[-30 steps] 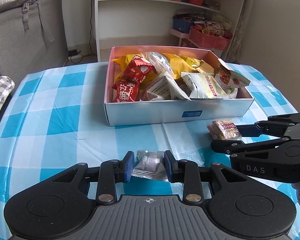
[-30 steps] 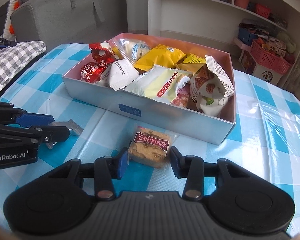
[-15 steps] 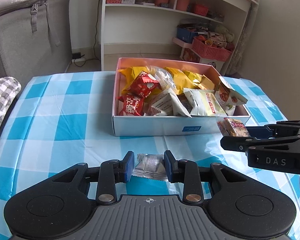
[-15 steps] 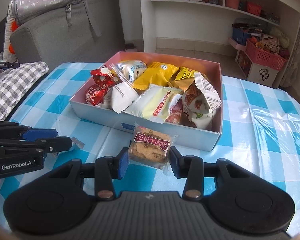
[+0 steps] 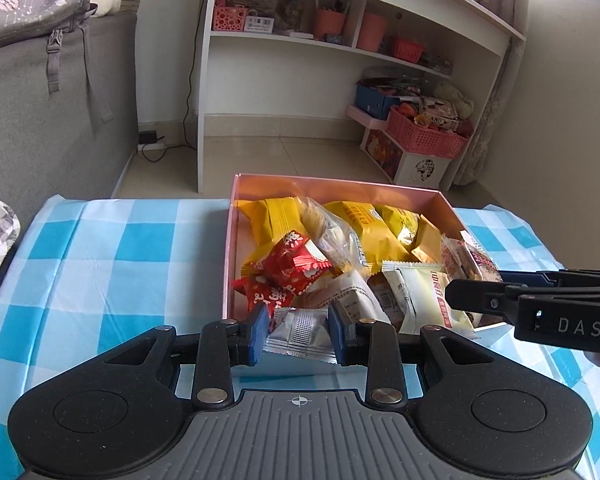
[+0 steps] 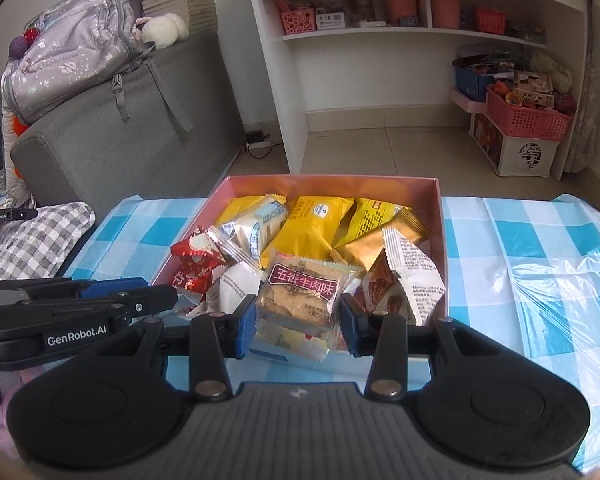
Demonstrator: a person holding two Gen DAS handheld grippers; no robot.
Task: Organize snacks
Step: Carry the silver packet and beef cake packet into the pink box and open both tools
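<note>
Left claw (image 5: 298,330): clamped on a silver packet (image 5: 300,332), both pads against its sides; held at the near left edge of the box (image 5: 340,186).
Silver packet: off the desk (image 5: 100,256), crinkled foil, ribbed seal facing the camera, just in front of the red packs (image 5: 290,270) in the box.
Right claw (image 6: 298,322): closed on a biscuit pack (image 6: 302,294), pads pressing both sides; held over the near right part of the box (image 6: 324,182).
Biscuit pack: clear wrapper, dark red label with Chinese print, upright between the pads, above the snacks in the box.
Box: pink inside, white outside, open top, on the blue-checked desk; crowded with yellow bags (image 6: 316,220), red packs, white sachets (image 5: 416,300) and a torn white bag (image 6: 412,276) at its right wall.
Claws relative to box: side by side at its near wall, left one by the left corner, right one nearer the right wall.
Behind the box: white shelf (image 5: 320,44) with pink baskets (image 5: 428,136); grey sofa (image 6: 132,136) to the left of it.
</note>
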